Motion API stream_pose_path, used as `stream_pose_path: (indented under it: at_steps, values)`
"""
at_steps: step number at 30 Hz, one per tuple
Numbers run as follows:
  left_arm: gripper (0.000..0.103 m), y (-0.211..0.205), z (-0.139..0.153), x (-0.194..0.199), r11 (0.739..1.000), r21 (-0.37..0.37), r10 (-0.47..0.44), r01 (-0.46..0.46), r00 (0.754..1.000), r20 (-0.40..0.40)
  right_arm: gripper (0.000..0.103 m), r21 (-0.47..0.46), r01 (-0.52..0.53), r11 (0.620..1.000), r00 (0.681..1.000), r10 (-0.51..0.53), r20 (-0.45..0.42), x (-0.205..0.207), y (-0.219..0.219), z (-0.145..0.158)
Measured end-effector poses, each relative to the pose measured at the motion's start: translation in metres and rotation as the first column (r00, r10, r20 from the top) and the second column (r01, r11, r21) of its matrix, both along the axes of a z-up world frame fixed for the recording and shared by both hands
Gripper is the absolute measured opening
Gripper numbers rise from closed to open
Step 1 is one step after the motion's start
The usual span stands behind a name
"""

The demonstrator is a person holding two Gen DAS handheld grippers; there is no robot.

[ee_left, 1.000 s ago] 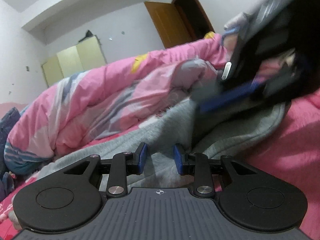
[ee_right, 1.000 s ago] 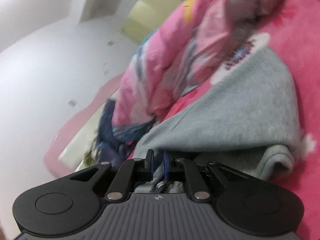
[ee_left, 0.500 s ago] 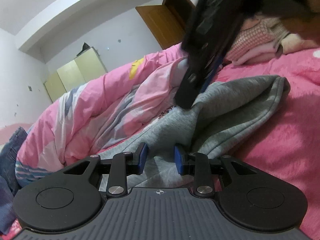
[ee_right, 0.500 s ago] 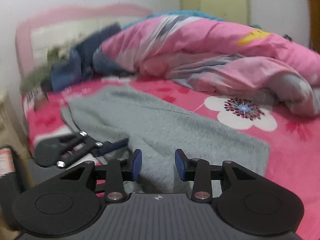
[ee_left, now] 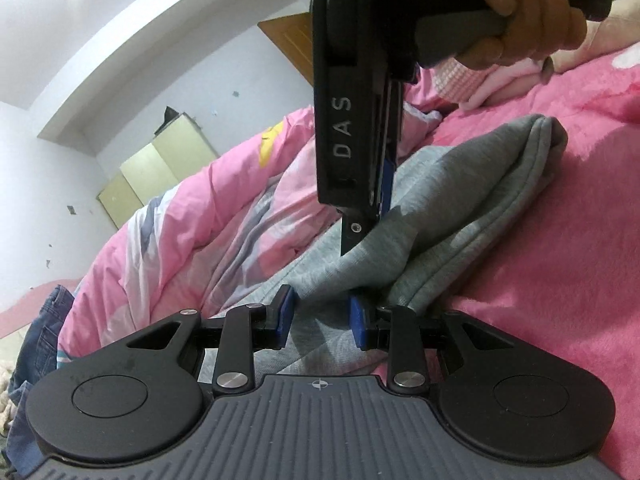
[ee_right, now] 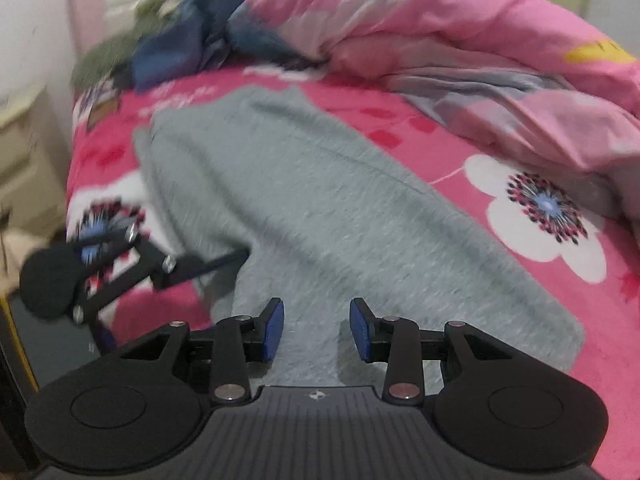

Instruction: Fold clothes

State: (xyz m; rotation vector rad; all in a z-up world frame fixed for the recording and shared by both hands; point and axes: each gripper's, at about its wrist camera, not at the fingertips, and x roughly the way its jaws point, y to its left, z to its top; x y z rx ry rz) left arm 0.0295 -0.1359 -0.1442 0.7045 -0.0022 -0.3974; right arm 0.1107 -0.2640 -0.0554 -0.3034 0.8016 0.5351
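Grippers: left gripper [ee_left: 322,316] clamped on grey garment [ee_left: 460,208], right gripper [ee_right: 316,330] parted, empty.

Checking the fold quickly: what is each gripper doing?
Left gripper: shut on the grey garment.
Right gripper: open, empty, above the garment.

grey sweatshirt [ee_left: 460,208]: matt knit cloth | bedspread [ee_left: 560,280]: fuzzy pink fleece
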Motion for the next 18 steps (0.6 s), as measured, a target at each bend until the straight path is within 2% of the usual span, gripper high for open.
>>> stream_pose_path:
  at_steps: [5, 8, 11, 12, 13, 15, 18]
  values:
    - [0.029, 0.002, -0.001, 0.000, 1.000, 0.000, -0.003, 0.003, 1.000, -0.009, 0.038, -0.052, -0.027, 0.998, 1.000, 0.027, -0.004, -0.001, 0.008, -0.001]
    - [0.029, 0.003, -0.002, -0.001, 1.000, 0.003, -0.006, 0.006, 1.000, -0.009, 0.037, -0.130, -0.039, 0.991, 0.999, 0.036, -0.028, 0.002, 0.015, -0.009]
    - [0.029, 0.003, -0.002, -0.002, 1.000, 0.005, -0.005, 0.005, 1.000, -0.017, 0.023, -0.141, -0.033, 0.989, 0.999, 0.028, -0.032, 0.002, 0.021, -0.017]
    - [0.029, 0.003, -0.002, -0.001, 1.000, 0.001, -0.005, 0.005, 1.000, -0.018, 0.004, -0.143, -0.037, 0.989, 0.999, 0.034, -0.023, 0.000, 0.023, -0.017]
    - [0.029, 0.004, -0.001, -0.001, 1.000, -0.002, -0.005, 0.005, 1.000, -0.019, 0.000, -0.146, -0.041, 0.988, 0.999, 0.039, -0.013, -0.001, 0.026, -0.016]
    - [0.029, 0.004, -0.001, -0.002, 1.000, -0.003, -0.005, 0.005, 1.000, -0.019, 0.000, -0.133, -0.030, 0.991, 0.999, 0.034, 0.023, -0.005, 0.025, -0.010]
    - [0.029, 0.003, -0.003, -0.003, 1.000, -0.003, -0.004, 0.004, 1.000, -0.018, 0.000, -0.038, 0.033, 0.999, 0.995, -0.029, 0.093, -0.009, 0.012, 0.012]
